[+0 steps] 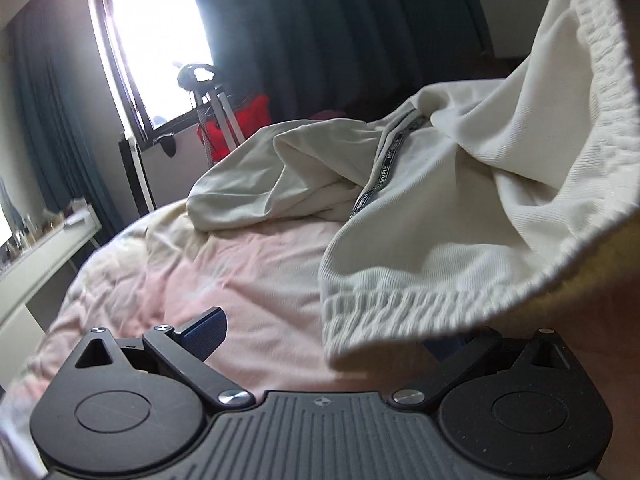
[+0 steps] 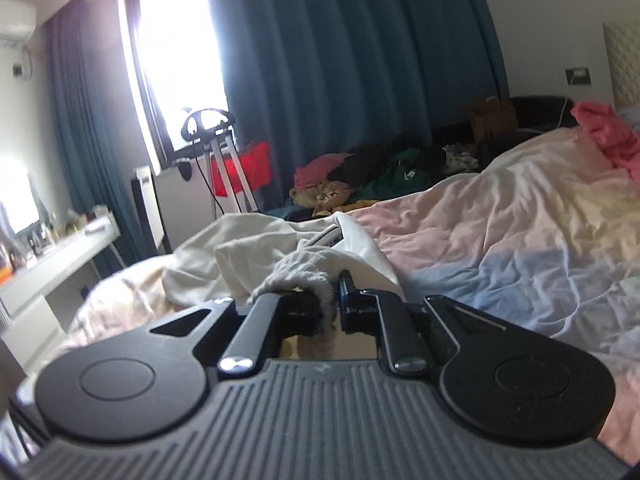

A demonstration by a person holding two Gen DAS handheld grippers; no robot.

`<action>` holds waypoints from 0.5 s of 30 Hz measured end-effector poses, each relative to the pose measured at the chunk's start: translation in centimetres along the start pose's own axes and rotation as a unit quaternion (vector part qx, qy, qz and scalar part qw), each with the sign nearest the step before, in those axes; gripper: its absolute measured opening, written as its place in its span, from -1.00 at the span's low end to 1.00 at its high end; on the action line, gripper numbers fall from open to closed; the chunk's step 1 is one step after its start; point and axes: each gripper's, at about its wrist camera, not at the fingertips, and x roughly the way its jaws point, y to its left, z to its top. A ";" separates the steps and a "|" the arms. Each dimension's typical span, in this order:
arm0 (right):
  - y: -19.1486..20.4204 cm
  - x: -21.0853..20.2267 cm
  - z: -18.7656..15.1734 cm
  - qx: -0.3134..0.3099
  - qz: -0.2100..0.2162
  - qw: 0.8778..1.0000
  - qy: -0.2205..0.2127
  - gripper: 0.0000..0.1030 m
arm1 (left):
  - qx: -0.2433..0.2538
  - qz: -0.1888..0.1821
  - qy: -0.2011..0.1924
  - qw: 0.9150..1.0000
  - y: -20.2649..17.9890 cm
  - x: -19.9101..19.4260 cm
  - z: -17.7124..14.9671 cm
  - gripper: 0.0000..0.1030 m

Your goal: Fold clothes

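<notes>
we see a cream-white ribbed knit garment with an elastic waistband (image 1: 460, 208) lying crumpled on a bed with a pale pink and white quilted cover (image 1: 224, 264). a grey tape with lettering (image 1: 384, 164) runs along a seam of the garment.

left tool (image 1: 320, 344): the left finger (image 1: 204, 336) stands far out to the side, jaws spread wide. the waistband edge hangs down over the right side of the tool and hides the right finger; we cannot tell if it rests on it. nothing is pinched that we can see.

right tool (image 2: 332, 300): jaws drawn nearly together, pinching a bunched fold of the waistband (image 2: 296, 276) between the pads. in this view the garment trails away from the tool to the left, onto the bed cover (image 2: 500, 216).

background: teal curtain (image 2: 340, 60), bright window (image 2: 176, 52), white stand with a black handle (image 2: 224, 148) and something red behind it, pile of mixed clothes (image 2: 376, 172) on the far side of the bed, pink cloth (image 2: 608, 136) near the bed's far right, white tabletop with small items (image 2: 60, 252) at left.
</notes>
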 end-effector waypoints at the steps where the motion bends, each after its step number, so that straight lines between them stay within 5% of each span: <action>1: 0.2 0.0 -0.1 -0.007 -0.003 1.000 0.001 -0.73 | -0.008 -0.001 0.003 1.000 0.2 0.4 0.3 0.88; 6: 1.4 0.0 -1.2 -0.070 -0.023 0.997 0.010 -0.72 | -0.105 -0.012 0.010 0.994 3.5 1.6 1.3 -0.08; 8: 2.1 0.4 -1.8 -0.086 -0.013 0.996 0.037 -0.71 | -0.151 -0.018 -0.002 0.988 5.4 1.2 1.5 -0.65; 12: 3.6 1.1 -2.8 -0.096 0.018 0.992 0.082 -0.67 | -0.196 -0.009 -0.072 0.978 8.1 -2.0 2.7 -0.73; 15: 4.6 1.4 -3.5 -0.117 -0.006 0.989 0.091 -0.32 | -0.240 0.011 -0.117 0.964 10.6 -4.5 3.6 -0.79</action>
